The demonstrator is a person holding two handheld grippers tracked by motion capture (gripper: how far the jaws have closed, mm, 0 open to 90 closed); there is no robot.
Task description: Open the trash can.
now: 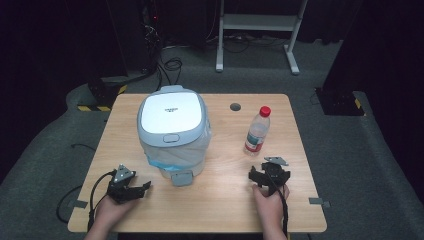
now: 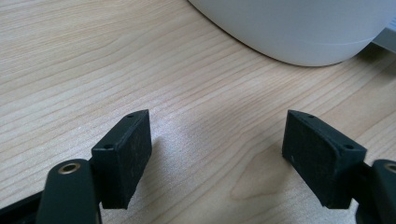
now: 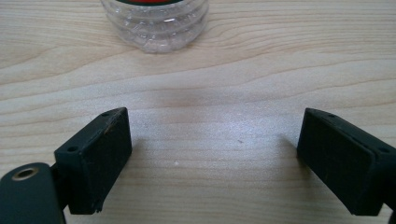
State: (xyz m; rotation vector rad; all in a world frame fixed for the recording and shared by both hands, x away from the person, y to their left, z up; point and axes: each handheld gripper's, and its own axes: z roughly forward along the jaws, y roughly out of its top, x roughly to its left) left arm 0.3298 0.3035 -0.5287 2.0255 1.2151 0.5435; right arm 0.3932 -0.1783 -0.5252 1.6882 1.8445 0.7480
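White and grey, the lidded bin sits left of centre on the wooden table, lid down, a pale liner bunched under its rim. Clear plastic bottle with a red cap stands upright to its right, well apart. Left gripper rests low near the bin's base, jaws spread wide, nothing between them. Right gripper sits just below the bottle, jaws parted too, bare wood between.
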